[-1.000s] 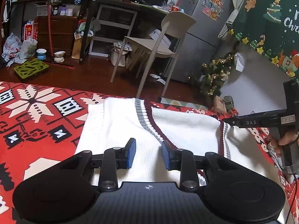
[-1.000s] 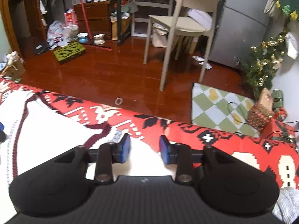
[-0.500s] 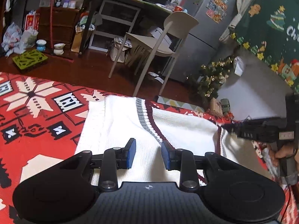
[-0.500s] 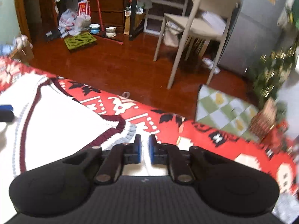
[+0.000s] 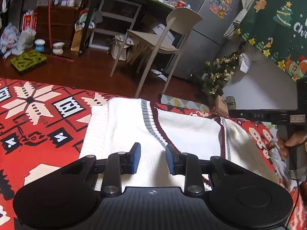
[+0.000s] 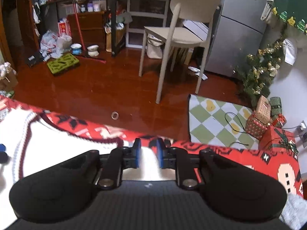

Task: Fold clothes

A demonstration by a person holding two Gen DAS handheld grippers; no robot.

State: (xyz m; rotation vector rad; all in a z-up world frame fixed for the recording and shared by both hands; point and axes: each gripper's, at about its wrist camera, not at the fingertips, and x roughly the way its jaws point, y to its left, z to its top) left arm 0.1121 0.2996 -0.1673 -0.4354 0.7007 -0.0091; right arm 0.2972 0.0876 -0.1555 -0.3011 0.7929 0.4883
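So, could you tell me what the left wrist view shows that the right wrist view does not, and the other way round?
Only the left wrist view shows the snowflake pattern on the red blanket and the hand that holds the right gripper. Only the right wrist view shows the wrapped gift boxes, the whole checked mat and a small ring on the floor. Both show the white sweater with its maroon trim, the beige chair, the fridge, and an open gripper above the knit: left gripper, right gripper.
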